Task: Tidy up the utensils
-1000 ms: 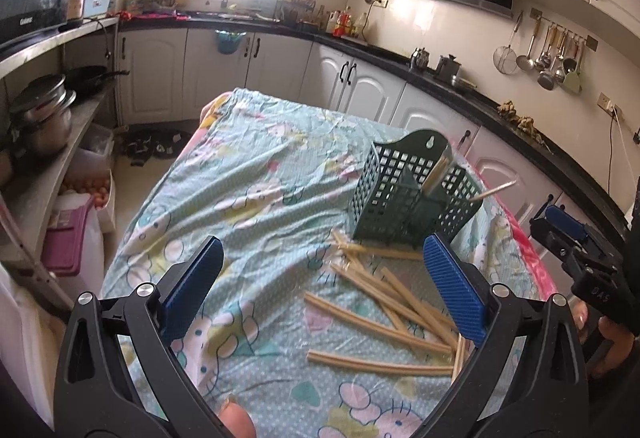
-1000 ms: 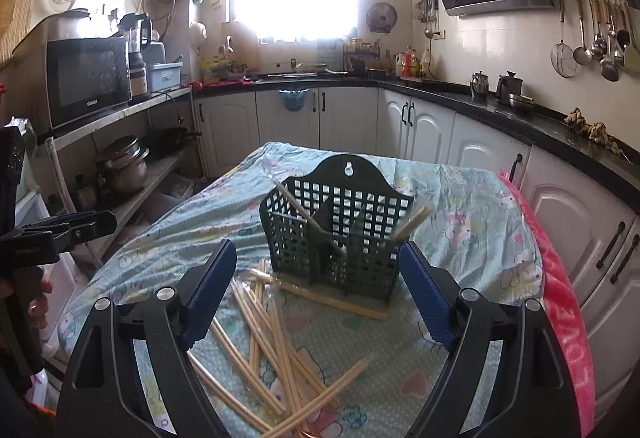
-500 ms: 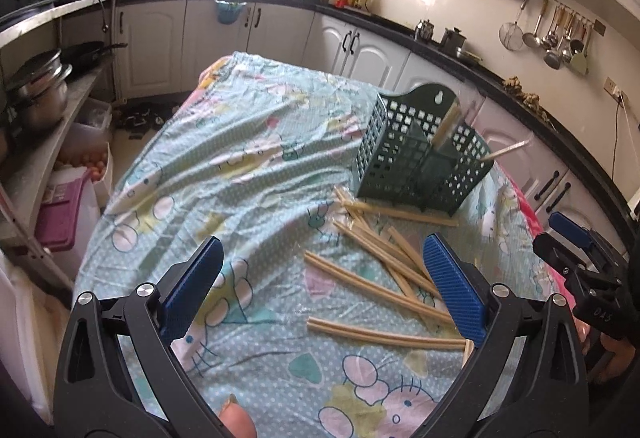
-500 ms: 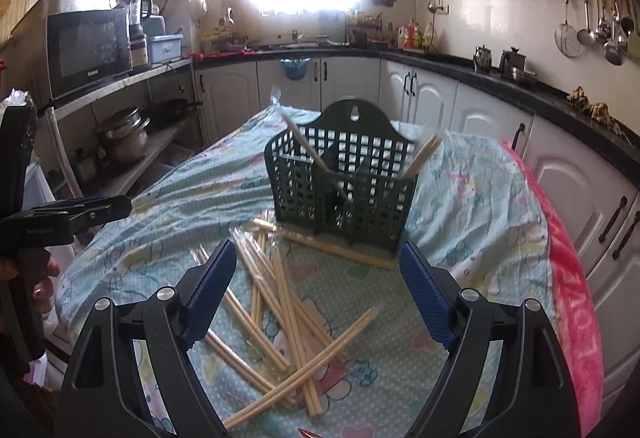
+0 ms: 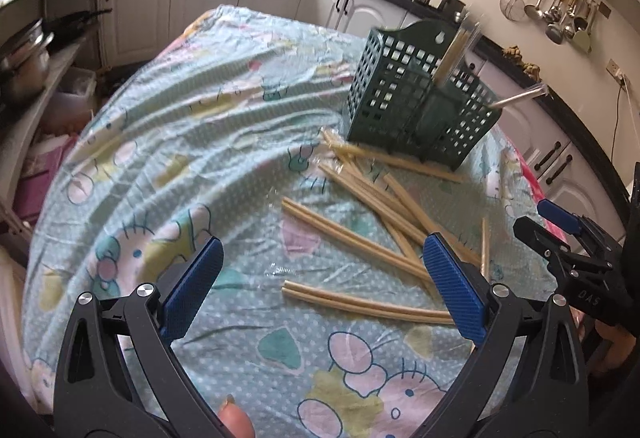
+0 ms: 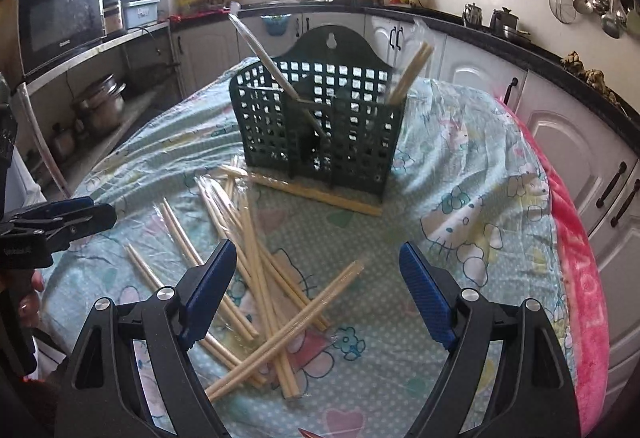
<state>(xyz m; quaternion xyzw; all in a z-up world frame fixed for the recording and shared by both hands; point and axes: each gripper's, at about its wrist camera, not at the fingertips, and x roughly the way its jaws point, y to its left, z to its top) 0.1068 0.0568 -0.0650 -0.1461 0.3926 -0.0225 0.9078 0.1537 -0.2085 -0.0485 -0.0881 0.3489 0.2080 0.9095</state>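
Note:
A dark green lattice utensil holder (image 6: 320, 125) (image 5: 416, 105) stands upright on the table, with a few chopstick pairs leaning out of its top. Several wrapped bamboo chopstick pairs (image 6: 256, 270) (image 5: 360, 238) lie scattered and crossed on the cloth in front of it. My right gripper (image 6: 316, 290) hangs open above the near end of the pile, nothing between its blue pads. My left gripper (image 5: 320, 278) is open too, over the loose pairs at the pile's left edge. Each gripper shows at the edge of the other's view.
A pale green cartoon-print cloth (image 5: 180, 141) covers the table, with a pink towel (image 6: 580, 278) along its right edge. White cabinets under a black counter (image 6: 520, 53) ring the room. Shelves with pots (image 6: 96, 109) and a microwave (image 6: 60, 21) stand to the left.
Both grippers have sunk toward the table and tipped further down, so the chopsticks and holder look nearer and larger. Both stay open. Nothing on the table has moved.

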